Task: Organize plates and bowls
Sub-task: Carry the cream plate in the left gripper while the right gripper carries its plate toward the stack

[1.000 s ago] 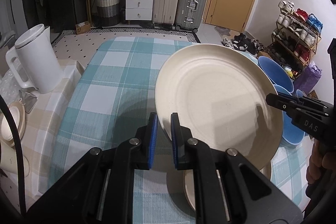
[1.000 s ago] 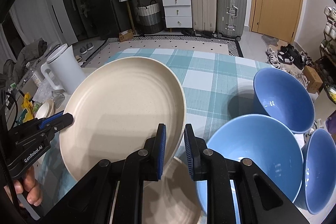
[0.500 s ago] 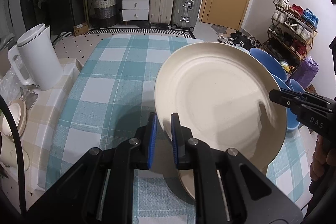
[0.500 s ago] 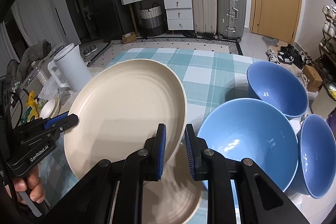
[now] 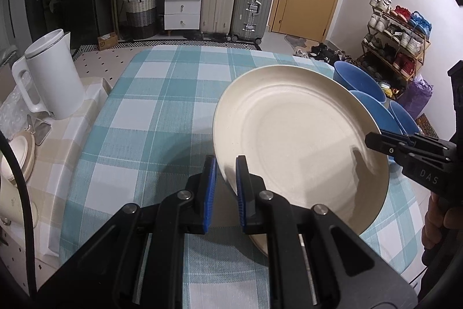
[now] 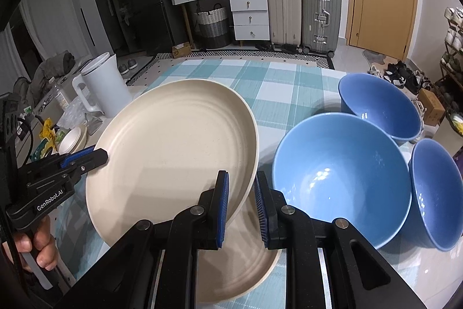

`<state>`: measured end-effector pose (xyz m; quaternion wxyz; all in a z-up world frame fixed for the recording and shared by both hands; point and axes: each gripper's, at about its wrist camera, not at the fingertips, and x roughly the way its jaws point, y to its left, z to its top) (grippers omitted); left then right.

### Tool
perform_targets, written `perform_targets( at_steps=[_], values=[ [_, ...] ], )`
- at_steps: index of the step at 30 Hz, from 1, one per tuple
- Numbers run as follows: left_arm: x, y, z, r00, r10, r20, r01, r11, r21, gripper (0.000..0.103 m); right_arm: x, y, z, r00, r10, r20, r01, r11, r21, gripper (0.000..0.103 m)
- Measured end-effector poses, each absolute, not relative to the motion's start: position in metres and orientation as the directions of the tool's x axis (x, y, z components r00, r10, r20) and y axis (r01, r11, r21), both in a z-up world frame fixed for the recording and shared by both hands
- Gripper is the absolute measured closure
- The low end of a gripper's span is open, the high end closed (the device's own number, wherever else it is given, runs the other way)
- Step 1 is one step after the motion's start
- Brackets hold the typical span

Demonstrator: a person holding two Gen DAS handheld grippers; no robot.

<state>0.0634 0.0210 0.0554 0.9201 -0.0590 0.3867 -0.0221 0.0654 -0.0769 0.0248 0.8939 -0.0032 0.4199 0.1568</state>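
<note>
A large cream plate (image 5: 301, 146) (image 6: 173, 152) hangs tilted above the checked tablecloth, held by two opposite rims. My left gripper (image 5: 225, 173) (image 6: 98, 155) is shut on its left rim. My right gripper (image 6: 241, 193) (image 5: 373, 139) is shut on its right rim. Under it a second cream plate (image 6: 240, 259) (image 5: 259, 243) lies flat on the table, partly hidden. Three blue bowls stand to the right: a large one (image 6: 341, 173), one behind it (image 6: 379, 106) and one at the edge (image 6: 437, 193).
A white kettle (image 5: 49, 74) stands on a beige-clothed side table at the left, with small cream dishes (image 5: 17, 152) near it. The teal checked tablecloth (image 5: 162, 106) stretches away ahead. Suitcases, drawers and a shoe rack stand beyond the table.
Both grippers have carried the cream plate together back toward the near side of the table. More of the plate underneath shows now. Neither grip has changed.
</note>
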Motion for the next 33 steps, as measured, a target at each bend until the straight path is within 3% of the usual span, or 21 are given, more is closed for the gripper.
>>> perform_targets(
  at_steps=[33],
  values=[
    [0.063,0.000,0.004,0.645,-0.095,-0.758,0.065,0.996,-0.069,0.093,0.034,-0.090,-0.022,0.561,0.230,-0.795,-0.253,0.962,0.100,0.083]
  ],
)
